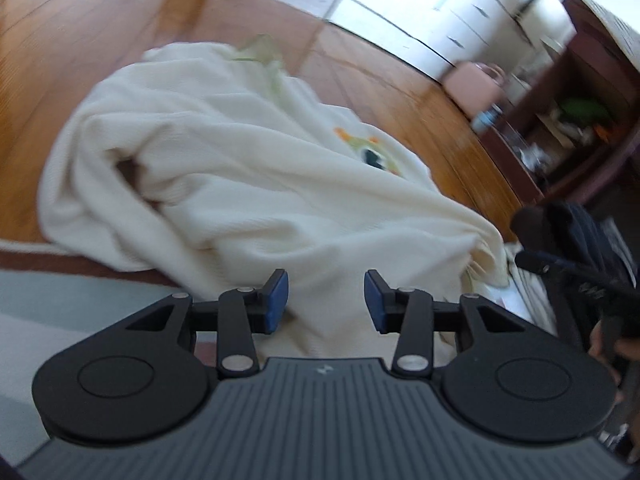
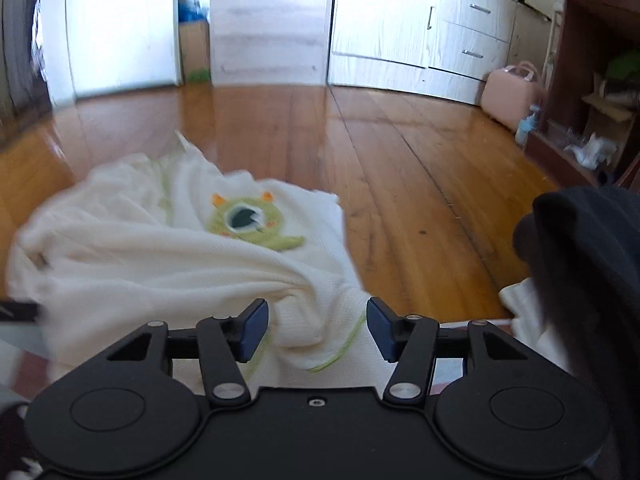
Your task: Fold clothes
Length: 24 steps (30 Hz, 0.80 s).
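Both my hand-held grippers, left (image 1: 326, 300) and right (image 2: 318, 328), stood spread, empty, above the crumpled cream knit garment (image 1: 224, 168); fold unstarted; next I needed its 12 o'clock edge.

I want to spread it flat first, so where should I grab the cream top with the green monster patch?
Probably the near hem of the cream top, bunched just ahead of the open right gripper. Come from the near side, low; that raised ridge offers an edge to pinch.

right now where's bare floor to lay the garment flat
Bare floor lies between the garment and the cabinets. Crowded at right: pink case, bottle, shelf.
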Tool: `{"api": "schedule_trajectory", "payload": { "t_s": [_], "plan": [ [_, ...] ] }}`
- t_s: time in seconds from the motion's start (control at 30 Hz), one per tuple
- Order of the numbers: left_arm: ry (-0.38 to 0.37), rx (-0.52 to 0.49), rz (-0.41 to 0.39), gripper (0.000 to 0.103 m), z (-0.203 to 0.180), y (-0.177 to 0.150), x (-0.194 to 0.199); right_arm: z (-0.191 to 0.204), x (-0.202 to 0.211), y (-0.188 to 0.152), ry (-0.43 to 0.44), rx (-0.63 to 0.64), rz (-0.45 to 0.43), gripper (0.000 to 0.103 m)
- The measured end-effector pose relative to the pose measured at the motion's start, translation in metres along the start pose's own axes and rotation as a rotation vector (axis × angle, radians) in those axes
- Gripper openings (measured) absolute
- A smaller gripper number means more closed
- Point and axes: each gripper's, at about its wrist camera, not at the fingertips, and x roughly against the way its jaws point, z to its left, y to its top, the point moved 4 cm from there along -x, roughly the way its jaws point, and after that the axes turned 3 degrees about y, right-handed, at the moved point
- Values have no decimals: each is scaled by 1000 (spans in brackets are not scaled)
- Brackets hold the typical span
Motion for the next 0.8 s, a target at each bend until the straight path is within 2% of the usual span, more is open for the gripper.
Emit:
{"api": "schedule_trajectory", "payload": {
  "t_s": [0.03, 0.1, 0.13, 0.27, 0.33, 0.4, 0.43, 0.47, 0.53, 0.6, 0.73, 0.8],
  "plan": [
    [-2, -20, 16, 47, -8, -1, -3, 1, 3, -5, 72, -4, 18, 60],
    [-32, -82, 29, 62, -23, -5, -9, 4, 8, -18, 208, 6, 80, 60],
    [-32, -119, 32, 64, -28, -8, -13, 5, 10, -27, 247, 10, 107, 60],
    [54, -237, 41, 64, -34, -17, -35, 5, 13, -53, 294, -28, 180, 60],
    [67, -251, 59, 64, -30, -21, -50, 7, 15, -59, 318, -31, 195, 60],
    [60, -215, 65, 58, -22, -22, -58, 11, 17, -62, 333, -5, 201, 60],
    [58, -209, 54, 48, -20, -20, -57, 13, 16, -62, 340, 11, 208, 60],
    [60, -202, 52, 0, -18, -17, -53, 16, 14, -62, 350, 13, 212, 60],
    [63, -178, 58, 0, -15, -9, -44, 20, 8, -61, 376, 1, 220, 60],
    [36, -116, 13, 0, -9, 1, -23, 25, 1, -59, 404, -20, 228, 60],
    [-89, 4, -142, 0, -14, 12, 85, 32, -14, -56, 422, -32, 232, 60],
    [-99, 72, -183, 0, -10, 2, 126, 33, -14, -56, 410, -18, 228, 60]
  ]
}}
